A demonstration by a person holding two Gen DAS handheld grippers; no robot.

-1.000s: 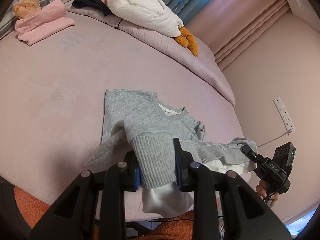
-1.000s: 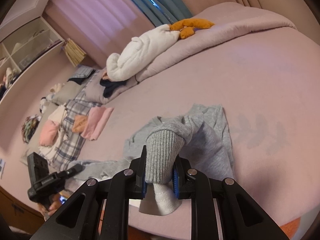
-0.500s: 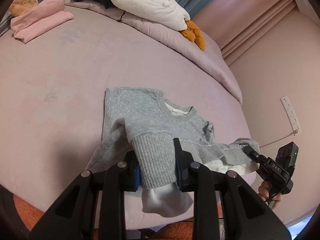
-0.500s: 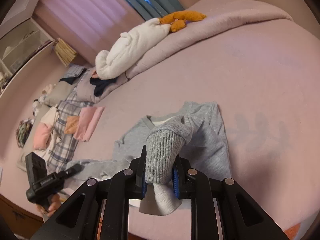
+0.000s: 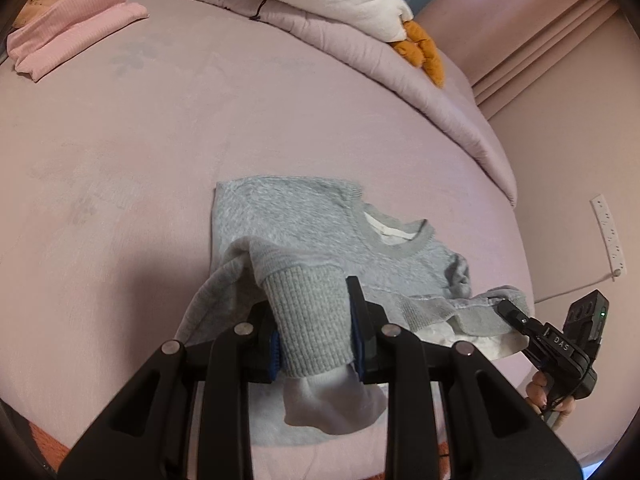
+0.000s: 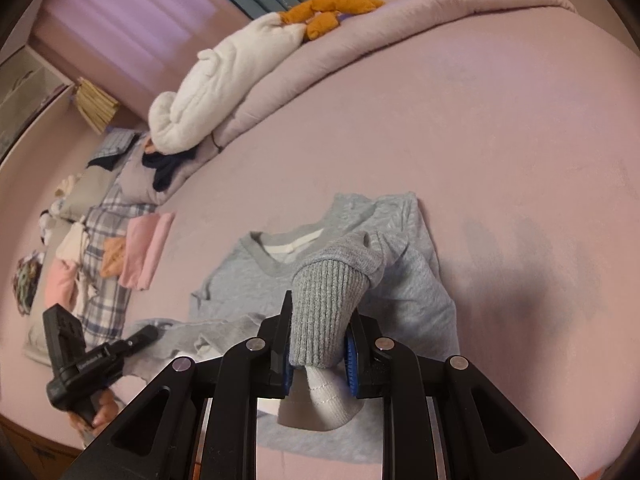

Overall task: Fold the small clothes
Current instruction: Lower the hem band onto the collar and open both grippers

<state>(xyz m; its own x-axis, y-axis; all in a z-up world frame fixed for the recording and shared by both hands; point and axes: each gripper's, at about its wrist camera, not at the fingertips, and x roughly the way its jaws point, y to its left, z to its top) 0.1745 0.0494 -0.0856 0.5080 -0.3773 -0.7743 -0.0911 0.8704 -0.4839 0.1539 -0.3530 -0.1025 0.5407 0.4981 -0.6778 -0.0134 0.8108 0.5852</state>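
Folding a grey sweater [image 5: 304,220] on the bed [image 5: 160,128], mid-step. Left hand-held gripper [image 5: 314,340] is clenched on a ribbed grey cuff [image 5: 308,320], white lining hanging below the jaws. Right hand-held gripper [image 6: 318,348] is clenched on the other ribbed cuff [image 6: 324,312], white lining hanging below there too.

Sweater body lies flat just ahead of both grippers, neckline [image 5: 396,240] up and facing away. In the left view the right gripper shows off to the right, at the edge of the bunched hem.

Progress, judged:
- Body spread out, far edge looks squared.
- Both sleeves lifted and drawn over the body, not yet laid down.
- Near hem rumpled, white lining showing.
- Left to do: lay the sleeves across the chest, smooth them, fold the body, move it to the pile.

Done items: a folded pink garment [image 5: 72,28] sits well ahead and to the left of the left gripper; in the right view it lies beside an orange piece [image 6: 114,256] on a plaid cloth [image 6: 104,280].

Containers: none in view. A shelf unit at the far left of the right view is too blurred to read. A white plush [image 6: 224,76] lies on the rolled duvet [image 5: 360,56] far ahead.
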